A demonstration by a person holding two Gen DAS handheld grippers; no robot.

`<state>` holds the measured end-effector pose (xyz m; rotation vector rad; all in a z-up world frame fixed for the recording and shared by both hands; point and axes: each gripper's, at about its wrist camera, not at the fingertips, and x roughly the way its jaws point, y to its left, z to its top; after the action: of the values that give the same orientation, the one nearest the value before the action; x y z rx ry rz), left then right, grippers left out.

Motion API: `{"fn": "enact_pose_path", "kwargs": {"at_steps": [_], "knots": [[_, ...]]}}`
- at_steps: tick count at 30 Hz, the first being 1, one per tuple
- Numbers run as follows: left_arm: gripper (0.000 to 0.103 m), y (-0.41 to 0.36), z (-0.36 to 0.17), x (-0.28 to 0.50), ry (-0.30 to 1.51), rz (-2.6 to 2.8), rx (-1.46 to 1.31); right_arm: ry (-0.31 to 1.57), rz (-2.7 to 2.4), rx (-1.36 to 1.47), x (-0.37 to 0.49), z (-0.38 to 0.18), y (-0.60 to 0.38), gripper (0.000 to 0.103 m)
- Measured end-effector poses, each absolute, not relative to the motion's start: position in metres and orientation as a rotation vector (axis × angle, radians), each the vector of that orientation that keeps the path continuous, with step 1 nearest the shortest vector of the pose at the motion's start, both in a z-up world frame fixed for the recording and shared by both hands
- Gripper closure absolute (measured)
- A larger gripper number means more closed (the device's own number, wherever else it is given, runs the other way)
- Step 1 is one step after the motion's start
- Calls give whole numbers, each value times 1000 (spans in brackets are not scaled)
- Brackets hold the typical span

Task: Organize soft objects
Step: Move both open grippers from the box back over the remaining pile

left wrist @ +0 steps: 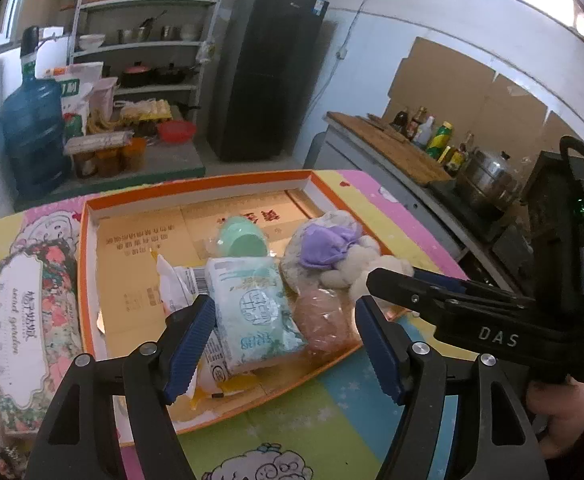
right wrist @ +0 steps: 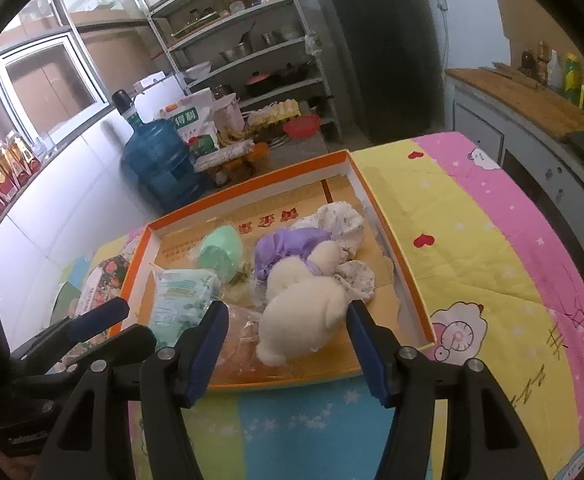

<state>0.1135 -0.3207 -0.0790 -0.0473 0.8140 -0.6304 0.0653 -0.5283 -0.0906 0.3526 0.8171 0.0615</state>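
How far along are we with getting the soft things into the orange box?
Done: the tissue pack, green roll, purple cloth and white plush toy lie inside the orange box. In hand: nothing; left tongs and right tongs are open. Left: the floral pack beside the box.

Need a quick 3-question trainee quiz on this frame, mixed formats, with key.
1. True or false: the white plush lies inside the orange box.
2. What lies on the cloth outside the box, on the left gripper's side?
A. a floral pack
B. a green roll
C. a tissue pack
3. Fill in: the jaws of the left gripper and the right gripper are both ____.

Key: 1 true; 2 A; 3 open, nothing gripped.
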Motion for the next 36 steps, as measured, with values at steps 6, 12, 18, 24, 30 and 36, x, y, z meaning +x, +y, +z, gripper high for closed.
{"fn": "enact_pose_path", "kwargs": {"at_steps": [6,12,18,24,30,36], "knots": [[29,-307,-64,102,780,-637,-53,787,47,349,53,-77,-520,42],[29,-288,-49,86,737,-634,-49,746,46,339,38,-60,-502,42],[29,-264,-33,67,694,-631,-53,707,47,330,20,-42,-479,42],[29,-239,-23,45,672,-623,-46,695,49,319,2,-29,-454,42],[29,-212,-22,30,675,-611,-42,693,65,301,-12,-22,-424,42],[29,-173,-20,19,653,-572,-56,702,99,276,-19,-20,-389,42]]}}
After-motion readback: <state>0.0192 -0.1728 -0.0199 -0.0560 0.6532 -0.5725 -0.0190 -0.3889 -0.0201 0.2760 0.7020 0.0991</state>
